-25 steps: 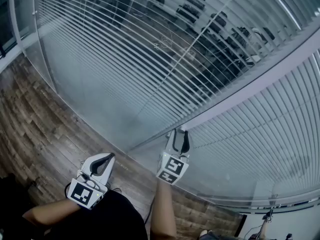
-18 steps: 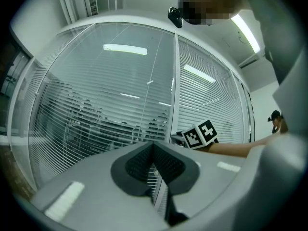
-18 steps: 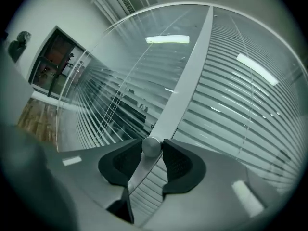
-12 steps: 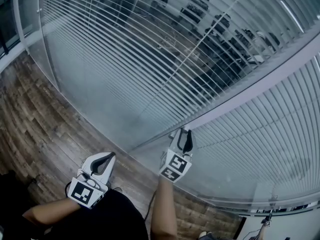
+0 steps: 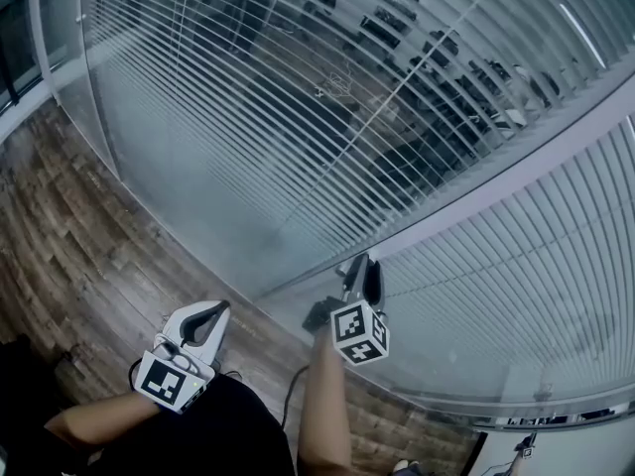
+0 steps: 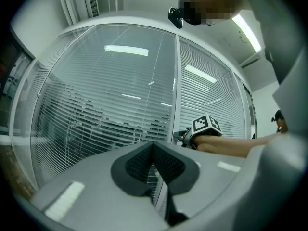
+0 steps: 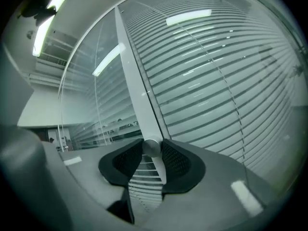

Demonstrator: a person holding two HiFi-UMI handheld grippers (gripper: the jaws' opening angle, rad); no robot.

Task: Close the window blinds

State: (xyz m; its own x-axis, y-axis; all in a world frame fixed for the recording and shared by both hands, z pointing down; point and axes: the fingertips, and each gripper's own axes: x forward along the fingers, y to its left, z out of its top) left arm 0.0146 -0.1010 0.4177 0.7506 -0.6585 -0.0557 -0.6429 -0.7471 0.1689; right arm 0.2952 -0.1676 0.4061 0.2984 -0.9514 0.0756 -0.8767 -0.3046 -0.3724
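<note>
Slatted blinds hang behind a glass wall, and on the left pane the room beyond shows between the slats. The right pane's blinds look flatter and more shut. A pale frame post divides the panes. My right gripper is at the post's lower end. In the right gripper view its pads press both sides of a small round metal knob on the post. My left gripper hangs lower left, away from the glass, shut on nothing.
Wood-plank floor runs along the foot of the glass. Desks and chairs stand beyond the left pane. The person's forearm and dark clothing fill the bottom of the head view. Ceiling lights reflect in the glass.
My right gripper's jaws have narrowed onto the knob, and its marker cube has rolled to the right. The left gripper has stayed where it was.
</note>
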